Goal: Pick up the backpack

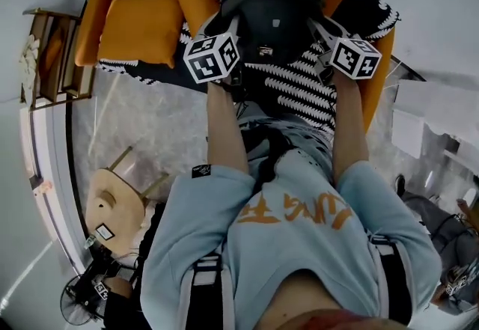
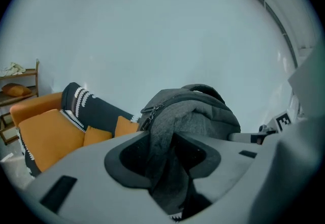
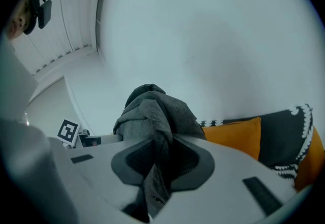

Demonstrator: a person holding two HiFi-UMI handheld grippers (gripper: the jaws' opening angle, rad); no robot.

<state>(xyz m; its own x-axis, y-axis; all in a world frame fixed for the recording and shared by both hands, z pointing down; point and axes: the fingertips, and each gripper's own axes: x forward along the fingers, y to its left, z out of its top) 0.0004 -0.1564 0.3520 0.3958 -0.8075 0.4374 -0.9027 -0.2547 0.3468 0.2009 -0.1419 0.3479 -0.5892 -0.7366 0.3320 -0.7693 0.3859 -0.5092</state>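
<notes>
Head view: the grey backpack (image 1: 273, 18) hangs between the left gripper (image 1: 215, 59) and the right gripper (image 1: 353, 57), over the orange sofa (image 1: 142, 25). Left gripper view — jaws pinch backpack fabric. Right gripper view — jaws clamp a fabric fold.

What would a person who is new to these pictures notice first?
The dark grey backpack is held up over the orange sofa. The left gripper and the right gripper each pinch a fold of its fabric. A black-and-white striped blanket lies on the sofa.
</notes>
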